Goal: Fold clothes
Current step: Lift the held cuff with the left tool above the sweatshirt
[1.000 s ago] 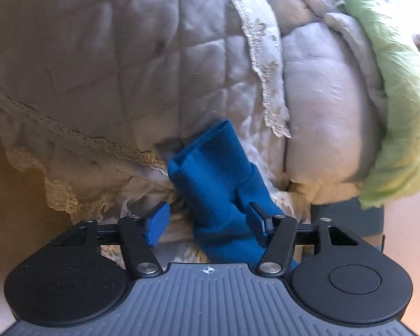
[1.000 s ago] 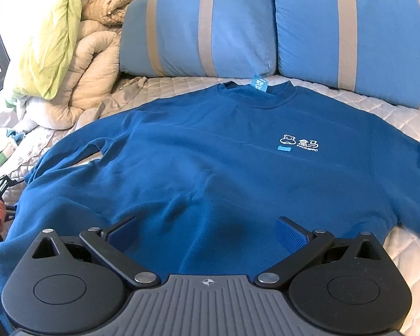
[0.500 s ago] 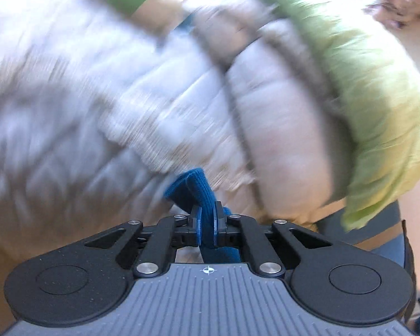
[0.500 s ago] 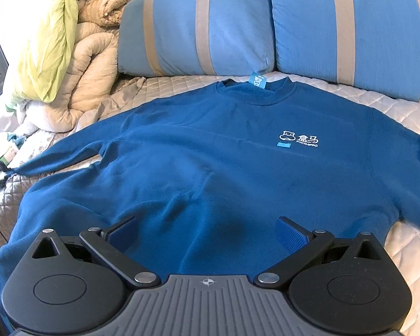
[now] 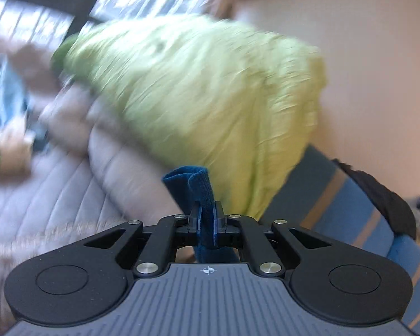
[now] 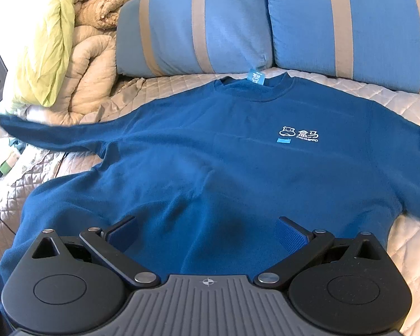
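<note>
Left wrist view shows my left gripper (image 5: 207, 215), open a second ago, now clamped on the sweatshirt (image 6: 210, 162) cuff (image 5: 194, 184) and raised, so folding the sleeve has begun, while the right gripper (image 6: 207, 232) hovers apart above its hem.

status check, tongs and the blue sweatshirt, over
Left tongs shut on sleeve cuff, lifted. Right tongs open over sweatshirt hem. Quilt pile near raised sleeve.

From the left wrist we look close along the tongs (image 5: 207, 218) toward the green blanket (image 5: 210, 98). From the right wrist we look down across the sweatshirt (image 6: 224, 162) toward far pillows (image 6: 198, 25); both views share that blanket and the sweatshirt.
</note>
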The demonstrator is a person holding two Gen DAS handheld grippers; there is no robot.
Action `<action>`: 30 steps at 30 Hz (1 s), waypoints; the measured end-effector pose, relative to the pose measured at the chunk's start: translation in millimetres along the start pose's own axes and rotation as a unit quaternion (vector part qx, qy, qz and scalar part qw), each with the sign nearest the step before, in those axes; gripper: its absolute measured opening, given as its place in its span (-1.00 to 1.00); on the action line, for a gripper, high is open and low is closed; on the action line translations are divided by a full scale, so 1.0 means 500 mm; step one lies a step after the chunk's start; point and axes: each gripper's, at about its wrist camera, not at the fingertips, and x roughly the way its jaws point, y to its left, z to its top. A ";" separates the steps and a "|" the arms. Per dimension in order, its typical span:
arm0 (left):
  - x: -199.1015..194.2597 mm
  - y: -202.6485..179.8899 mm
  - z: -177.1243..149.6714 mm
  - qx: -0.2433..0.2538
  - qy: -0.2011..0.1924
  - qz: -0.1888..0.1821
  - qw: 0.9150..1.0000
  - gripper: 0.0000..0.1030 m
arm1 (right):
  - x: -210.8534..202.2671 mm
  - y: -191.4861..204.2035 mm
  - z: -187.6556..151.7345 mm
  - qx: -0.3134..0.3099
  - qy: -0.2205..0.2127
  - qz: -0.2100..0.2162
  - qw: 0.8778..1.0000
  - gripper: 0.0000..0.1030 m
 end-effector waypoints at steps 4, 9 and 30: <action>0.021 0.052 -0.073 0.002 0.021 0.079 0.997 -0.85 | 0.000 -0.001 -0.002 0.000 0.002 0.004 1.000 1.00; 0.064 0.169 -0.205 -0.081 0.099 0.162 0.978 -0.85 | -0.003 -0.008 -0.002 0.007 -0.002 0.009 1.000 1.00; 0.114 -0.194 -0.144 0.120 0.063 0.034 0.990 -0.85 | -0.009 -0.017 -0.003 0.027 -0.015 0.015 0.999 1.00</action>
